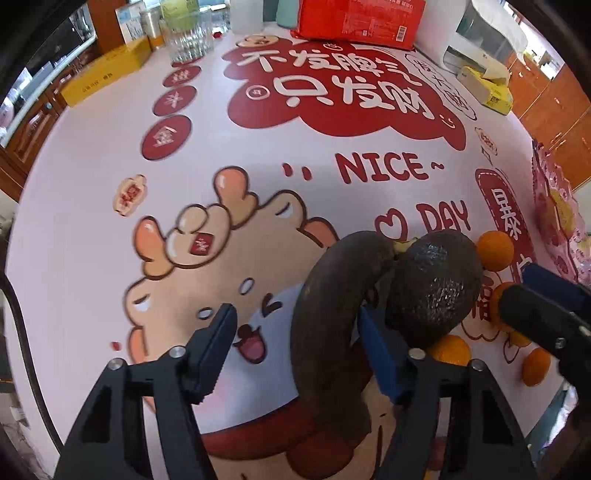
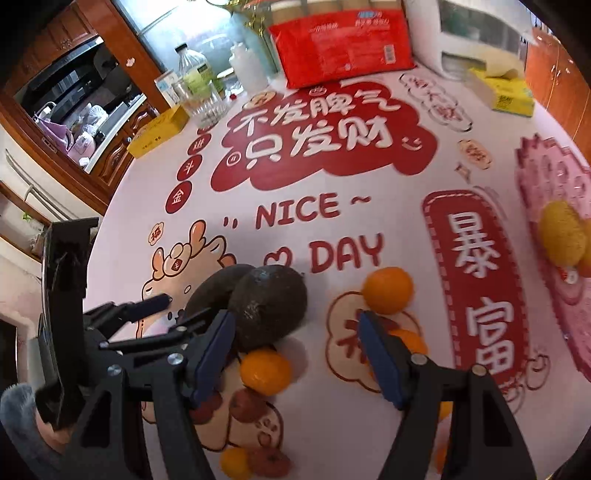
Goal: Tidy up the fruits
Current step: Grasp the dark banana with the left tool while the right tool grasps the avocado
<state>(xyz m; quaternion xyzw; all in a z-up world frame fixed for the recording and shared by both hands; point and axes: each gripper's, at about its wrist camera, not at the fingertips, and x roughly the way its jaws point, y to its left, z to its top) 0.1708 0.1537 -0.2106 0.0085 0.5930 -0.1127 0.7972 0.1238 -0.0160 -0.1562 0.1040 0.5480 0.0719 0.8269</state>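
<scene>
Dark, blackened curved banana [image 1: 332, 314] lies on the table w/ its long axis running away from our left gripper [image 1: 295, 350], which is wide open, holding nothing, straddling its near end. Right gripper [image 2: 295, 350], also open and empty, sits right of the banana, so we judge left is nearer.

Both wrist cameras sit low and close over the printed tablecloth [image 1: 110, 155], facing the red packet [image 1: 360, 22] at upper centre. Both views share the dark avocado [image 1: 432, 284] in the lower half.
</scene>
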